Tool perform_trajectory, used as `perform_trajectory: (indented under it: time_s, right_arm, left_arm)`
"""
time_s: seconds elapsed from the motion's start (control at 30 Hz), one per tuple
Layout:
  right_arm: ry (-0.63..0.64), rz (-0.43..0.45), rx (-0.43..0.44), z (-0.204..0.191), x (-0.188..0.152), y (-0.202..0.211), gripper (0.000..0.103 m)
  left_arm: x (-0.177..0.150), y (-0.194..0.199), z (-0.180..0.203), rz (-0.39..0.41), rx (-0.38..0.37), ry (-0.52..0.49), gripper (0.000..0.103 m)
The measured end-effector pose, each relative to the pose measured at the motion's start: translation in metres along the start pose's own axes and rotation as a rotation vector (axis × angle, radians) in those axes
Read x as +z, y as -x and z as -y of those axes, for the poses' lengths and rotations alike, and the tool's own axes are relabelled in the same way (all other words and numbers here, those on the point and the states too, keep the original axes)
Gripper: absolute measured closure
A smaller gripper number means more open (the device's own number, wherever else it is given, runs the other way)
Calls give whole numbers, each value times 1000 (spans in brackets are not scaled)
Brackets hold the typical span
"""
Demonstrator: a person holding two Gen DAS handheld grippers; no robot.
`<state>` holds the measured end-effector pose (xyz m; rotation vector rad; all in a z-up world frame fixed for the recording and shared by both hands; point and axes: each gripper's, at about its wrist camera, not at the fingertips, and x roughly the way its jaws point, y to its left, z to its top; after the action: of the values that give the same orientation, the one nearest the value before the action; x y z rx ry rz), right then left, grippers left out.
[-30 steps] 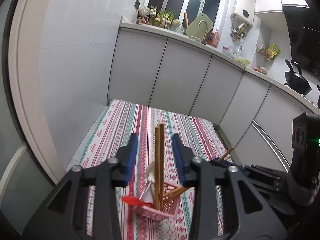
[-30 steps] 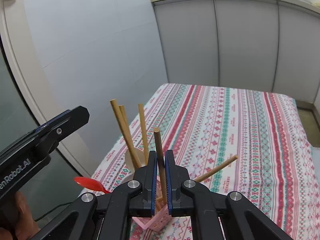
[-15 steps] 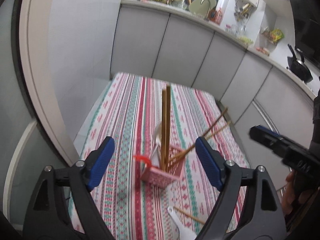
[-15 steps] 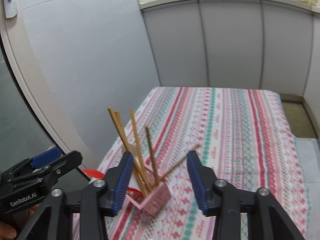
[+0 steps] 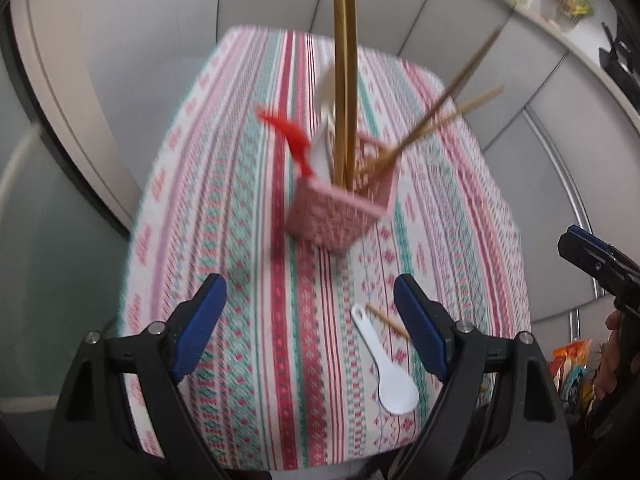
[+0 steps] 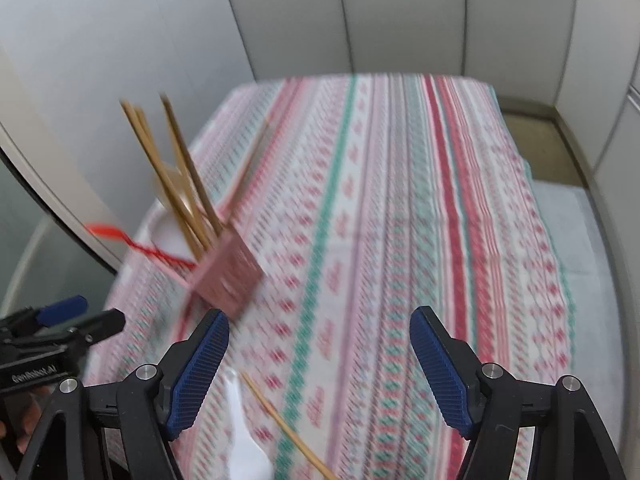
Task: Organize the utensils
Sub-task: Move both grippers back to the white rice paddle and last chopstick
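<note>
Pointing steeply down at the tablecloth (image 5: 248, 208), left gripper (image 5: 310, 320) and right gripper (image 6: 318, 350) gape empty, jaws just widened.

A striped tablecloth (image 5: 248, 184) carries a pink basket (image 5: 340, 216), white spoon (image 5: 390, 376) and chopstick (image 5: 386, 322).

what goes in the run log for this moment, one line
left claw: open, empty | right claw: open, empty | pink plastic utensil basket: holds chopsticks | white plastic spoon: loose on striped tablecloth
</note>
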<state>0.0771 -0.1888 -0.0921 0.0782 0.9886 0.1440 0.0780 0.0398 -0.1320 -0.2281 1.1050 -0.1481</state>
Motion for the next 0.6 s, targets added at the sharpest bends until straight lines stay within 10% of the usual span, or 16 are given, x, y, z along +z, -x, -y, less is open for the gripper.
perform_trajectory:
  time_s: [0.3,0.6]
  right_arm:
    - [52,-117,-56,3,-27,-22,24]
    - [48,-191,-85,17,-44,-36,23]
  left_arm:
    - [-23,-55,14,-213,-25,20,20]
    - [-35,-79,44,-288,-15,-26,50]
